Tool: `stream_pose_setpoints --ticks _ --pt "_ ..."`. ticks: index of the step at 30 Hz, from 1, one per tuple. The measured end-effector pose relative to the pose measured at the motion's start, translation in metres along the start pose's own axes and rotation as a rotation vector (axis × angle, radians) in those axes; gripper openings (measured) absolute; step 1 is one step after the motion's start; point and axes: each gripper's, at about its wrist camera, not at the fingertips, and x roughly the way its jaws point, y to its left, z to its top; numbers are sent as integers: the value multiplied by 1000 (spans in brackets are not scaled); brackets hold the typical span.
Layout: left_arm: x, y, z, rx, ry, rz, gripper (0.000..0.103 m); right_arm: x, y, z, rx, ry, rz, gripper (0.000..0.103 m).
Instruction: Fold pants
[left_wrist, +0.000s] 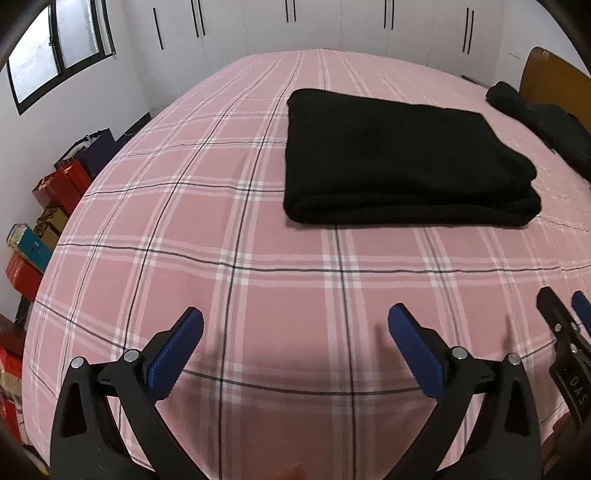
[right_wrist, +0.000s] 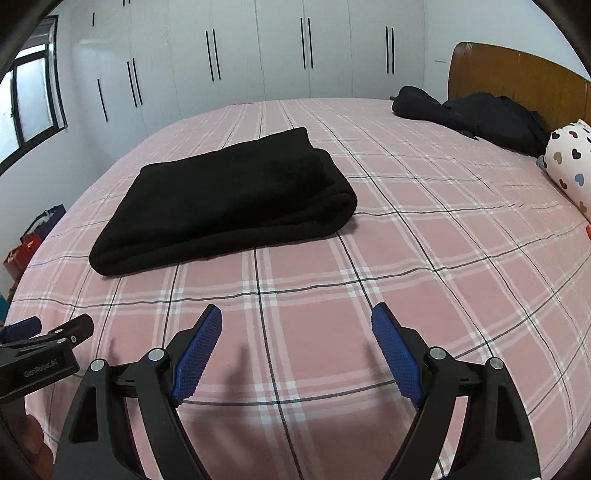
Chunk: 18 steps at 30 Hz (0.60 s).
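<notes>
Lettering shows on both tools: in your right wrist view the body of the left gripper (right_wrist: 51, 334) reads "GenRobot.AI", and in your left wrist view the side of the right gripper (left_wrist: 565, 314) carries the letters "DAS", the rest cut off by the frame edge.

Your left gripper (left_wrist: 295, 317) hangs over the pink plaid bedsheet (left_wrist: 221, 240) with its blue pads (left_wrist: 173, 354) spread wide and nothing between them. Your right gripper (right_wrist: 297, 317) is likewise released, its blue pads (right_wrist: 197, 354) apart over bare sheet.

The black pants (left_wrist: 399, 155) lie folded into a thick rectangle on the sheet, well ahead of both tools and touched by neither. From your right they sit toward the left (right_wrist: 229, 199).

Only your left view shows the stack of red, teal and dark boxes and bags (left_wrist: 40, 221) along the wall under the window (left_wrist: 55, 48). Only your right view shows the white pillow with hearts (right_wrist: 569, 162) and the full wooden headboard (right_wrist: 517, 81). A heap of dark clothing (right_wrist: 476, 118) lies by the headboard, and white wardrobe doors (right_wrist: 280, 48) stand behind the bed.
</notes>
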Motion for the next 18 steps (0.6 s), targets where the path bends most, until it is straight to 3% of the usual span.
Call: stream_pose_setpoints --ticks 11,15,18 --pt "-8 0 2 -7 -19 -41 98 0 0 -1 5 5 10 81" --pt "-12 -4 2 31 -42 14 98 0 2 -2 3 4 16 81" --pt "-12 -6 3 30 -34 1 98 1 4 -3 -2 8 19 81"
